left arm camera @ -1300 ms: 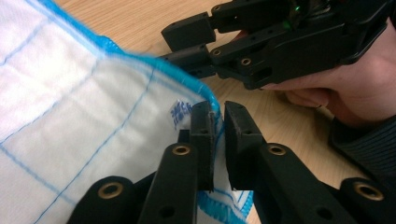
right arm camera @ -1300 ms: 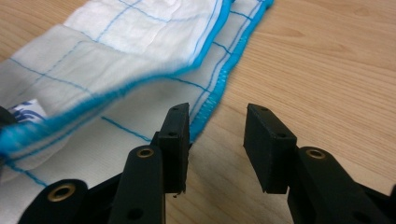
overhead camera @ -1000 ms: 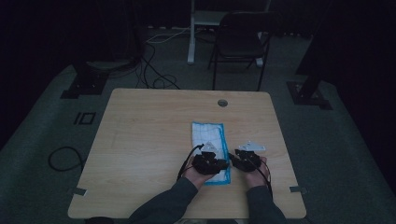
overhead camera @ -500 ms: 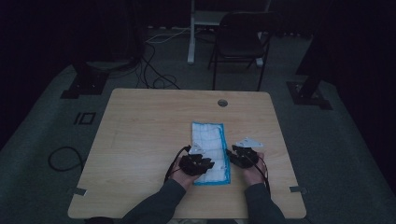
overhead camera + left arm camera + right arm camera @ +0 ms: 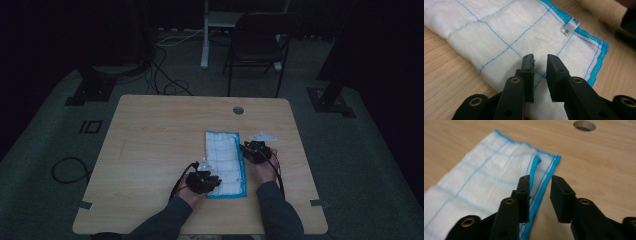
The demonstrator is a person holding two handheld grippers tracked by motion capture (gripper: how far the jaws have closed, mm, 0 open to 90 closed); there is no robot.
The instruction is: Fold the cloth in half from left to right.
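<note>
Nearest the person, the left gripper (image 5: 204, 181) sits at the folded cloth's (image 5: 225, 162) seven o'clock corner, jaws narrowly parted after just closing, over the white fabric without pinching it. The blue-edged cloth lies right of the wooden table's (image 5: 150, 145) centre, long axis running six to twelve o'clock. Farther out, the right gripper (image 5: 256, 150) sits at its three o'clock edge, jaws narrow, just closing, straddling the hem.

Dark grey sleeves (image 5: 272, 210) — black claws (image 5: 539, 68) with brass-ringed screws, trailing black cables.
</note>
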